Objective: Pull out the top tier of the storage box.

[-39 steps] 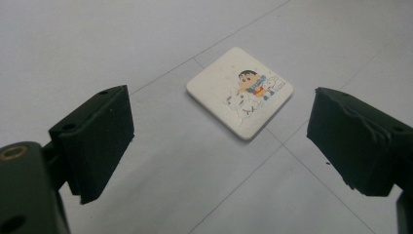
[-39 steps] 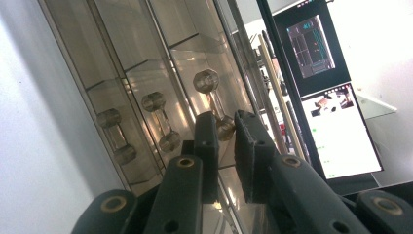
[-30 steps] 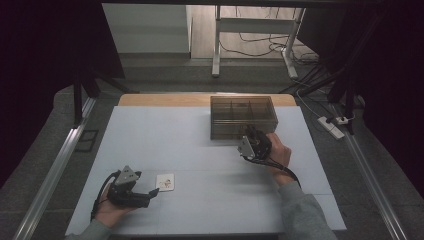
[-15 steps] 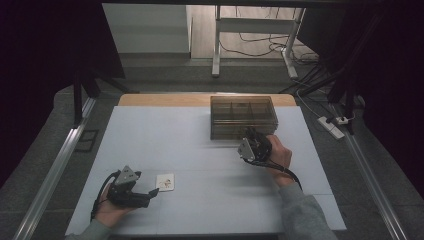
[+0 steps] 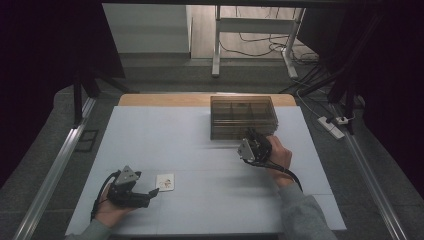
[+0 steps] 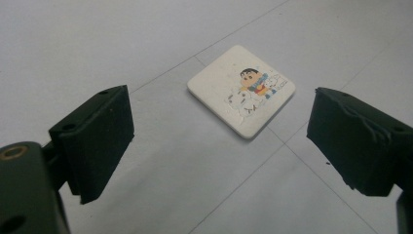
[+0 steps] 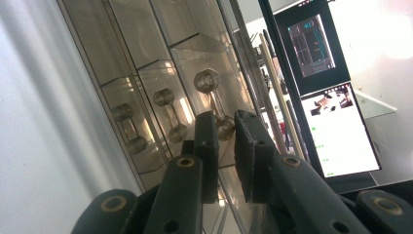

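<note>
White little tile (image 6: 242, 90) with a cartoon print lies flat on the table (image 5: 200, 200), just ahead of my left gripper (image 6: 219, 141), jaws wide apart, nothing grabbed yet. My right gripper (image 7: 225, 146) sits at the clear compartment box (image 5: 243, 116), jaws nearly together, maybe pinching a handle, hard to tell. Pickup and drop-off both remain.

The table (image 5: 200, 140) is covered in pale blue-grey with thin darker seam lines, and a strip of light wood shows along its far edge behind the smoky brown see-through box (image 5: 243, 116). Well to the left of that box lies a white square tile (image 6: 242, 89) printed with a cartoon child with black hair, a blue-and-yellow scarf and a white dog. The left gripper (image 6: 219, 136) and right gripper (image 7: 225, 146) are matt black, each topped by a grey plate, and the sleeve (image 5: 305, 215) near the box is grey.
</note>
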